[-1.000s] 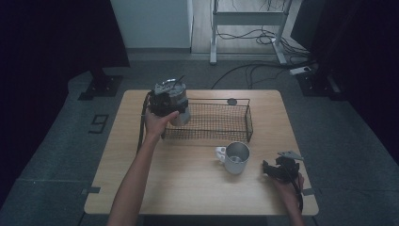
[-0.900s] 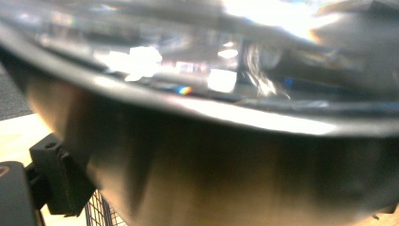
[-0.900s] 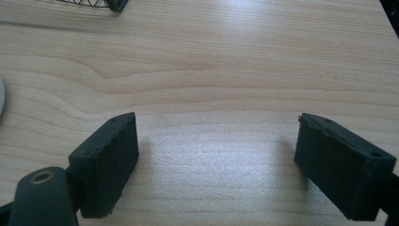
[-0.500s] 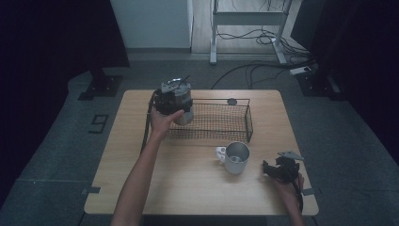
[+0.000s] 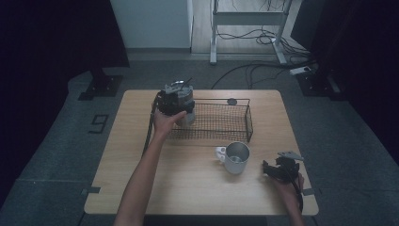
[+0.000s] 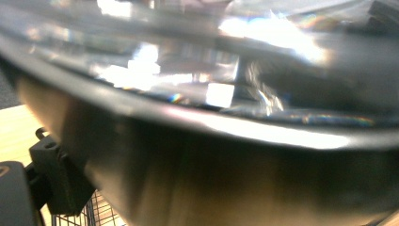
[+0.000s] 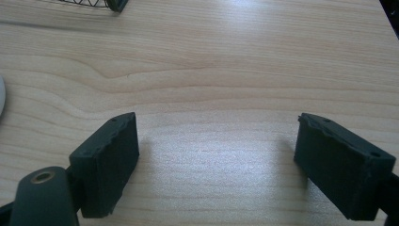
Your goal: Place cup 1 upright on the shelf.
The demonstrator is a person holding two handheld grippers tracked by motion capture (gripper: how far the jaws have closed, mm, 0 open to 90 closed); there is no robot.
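Left tongs grip a shiny metal cup at the wire basket's left end, prob. going in; right tongs wide open, empty, on worktop; 2nd cup left.

In my left gripper view a shiny metal cup is so close that it is only a blur, and the picture's edges cut it off on every side. It covers my jaws, so I cannot tell how they stand. In the high view my left gripper and my hand hide most of this cup at the left end of the wire basket. In my right gripper view the basket is cut off by the top edge, and a pale rim is cut off at the left edge.
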